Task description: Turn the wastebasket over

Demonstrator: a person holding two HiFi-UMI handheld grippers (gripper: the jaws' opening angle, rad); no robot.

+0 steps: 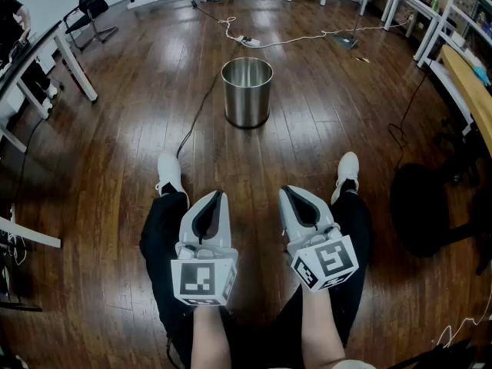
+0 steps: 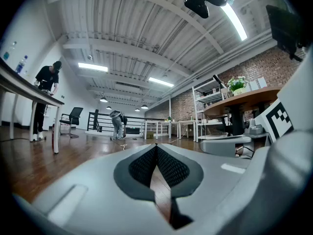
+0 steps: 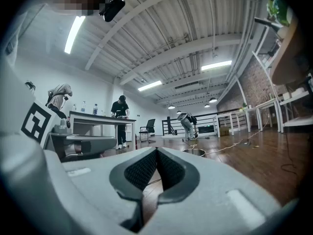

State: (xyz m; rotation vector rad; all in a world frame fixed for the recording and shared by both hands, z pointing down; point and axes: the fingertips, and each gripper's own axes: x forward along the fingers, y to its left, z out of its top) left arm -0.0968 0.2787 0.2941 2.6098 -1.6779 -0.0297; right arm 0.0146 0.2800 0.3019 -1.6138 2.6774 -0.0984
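The round, shiny steel wastebasket (image 1: 247, 91) stands upright on the dark wood floor (image 1: 115, 144), well ahead of both grippers. The left gripper (image 1: 217, 198) and right gripper (image 1: 289, 193) are fully closed and empty; both should open before flanking its walls.

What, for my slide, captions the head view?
Left hand-held gripper and right hand-held gripper, both shut, held over a person's legs, facing an upright shiny steel cylindrical wastebasket.

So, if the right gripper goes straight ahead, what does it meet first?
Probably the wastebasket: the right gripper points roughly at it across the floor, but depth is unclear and it may pass just beside.
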